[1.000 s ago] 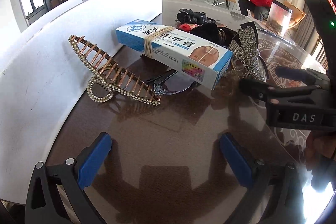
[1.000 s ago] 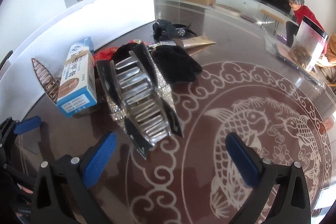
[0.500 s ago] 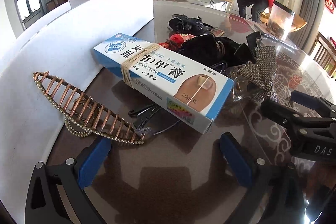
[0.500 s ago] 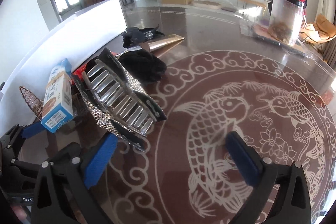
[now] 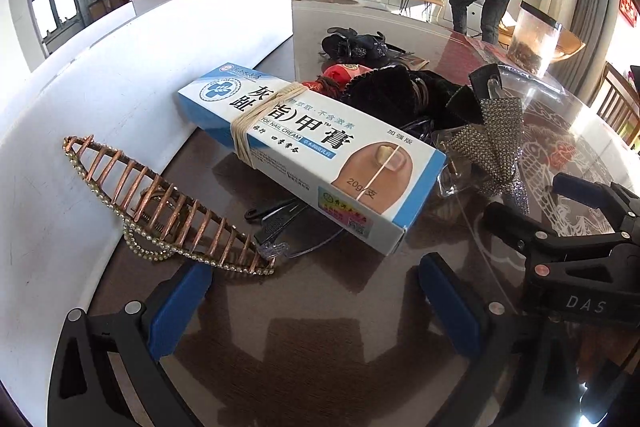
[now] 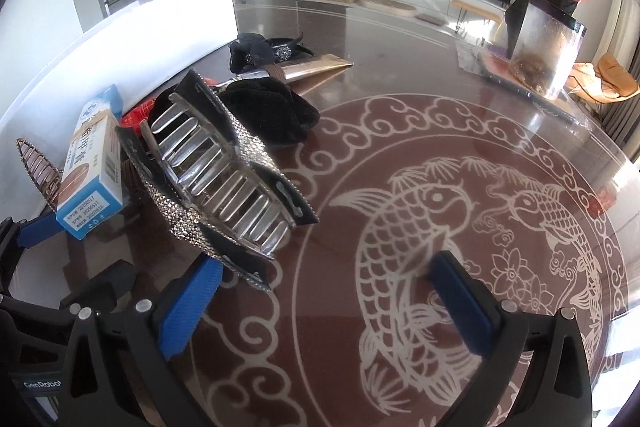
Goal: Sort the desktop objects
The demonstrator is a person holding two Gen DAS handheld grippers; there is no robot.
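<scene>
We see the left gripper [image 5: 312,301] gaping, empty, the toe nail cream box [image 5: 316,155] at twelve o'clock. The right gripper [image 6: 324,303] gapes too, the rhinestone hair claw [image 6: 224,179] at ten o'clock.

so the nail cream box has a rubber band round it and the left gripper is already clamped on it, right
Not quite. The nail cream box does have a rubber band round it, but the left gripper is open and short of the box, holding nothing, with bare table between its fingers. The left wrist view shows this.
</scene>
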